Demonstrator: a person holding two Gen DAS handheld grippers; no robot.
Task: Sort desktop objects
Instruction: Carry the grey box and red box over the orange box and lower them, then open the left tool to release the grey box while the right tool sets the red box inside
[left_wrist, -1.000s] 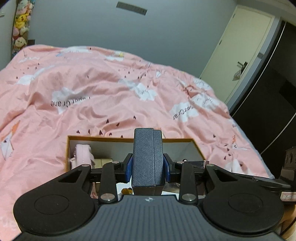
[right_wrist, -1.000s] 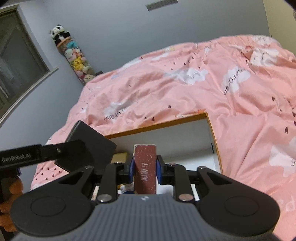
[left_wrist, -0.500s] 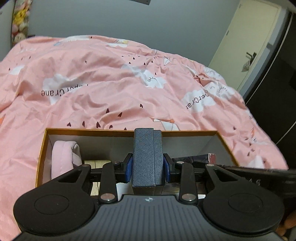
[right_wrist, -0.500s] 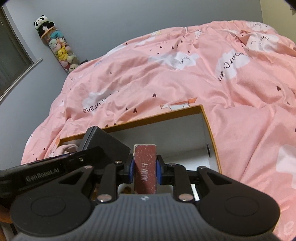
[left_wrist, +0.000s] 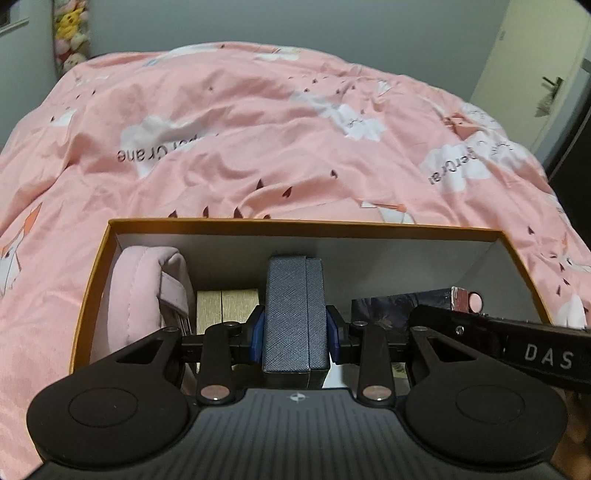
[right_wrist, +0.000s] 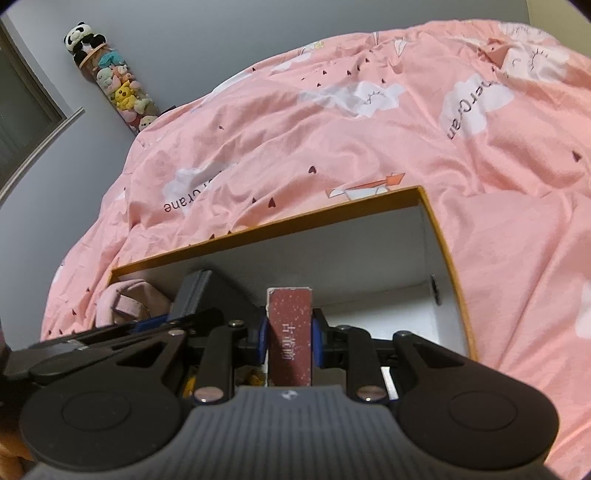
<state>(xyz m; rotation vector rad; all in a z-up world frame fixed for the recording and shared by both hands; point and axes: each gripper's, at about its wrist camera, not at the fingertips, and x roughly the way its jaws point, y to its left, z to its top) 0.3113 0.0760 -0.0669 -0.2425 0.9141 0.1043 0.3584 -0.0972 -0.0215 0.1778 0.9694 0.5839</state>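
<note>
My left gripper (left_wrist: 294, 328) is shut on a grey-blue textured case (left_wrist: 293, 306) and holds it upright inside the orange-rimmed open box (left_wrist: 295, 224). My right gripper (right_wrist: 290, 338) is shut on a dark red box with pale characters (right_wrist: 290, 339), held over the same box (right_wrist: 280, 221). The grey-blue case also shows in the right wrist view (right_wrist: 201, 291), left of the red box. The right gripper's arm crosses the left wrist view (left_wrist: 517, 339) at the right.
A pink padded pouch (left_wrist: 136, 291) stands at the box's left end, beside a gold carton (left_wrist: 227, 306). A dark printed card (left_wrist: 391, 310) lies at the right. The pink bedspread (left_wrist: 258, 147) surrounds the box. Stuffed toys (right_wrist: 114, 85) hang on the wall.
Both grippers have moved forward and down into the box with their loads. The box now fills more of each view. Neither grip has changed.
</note>
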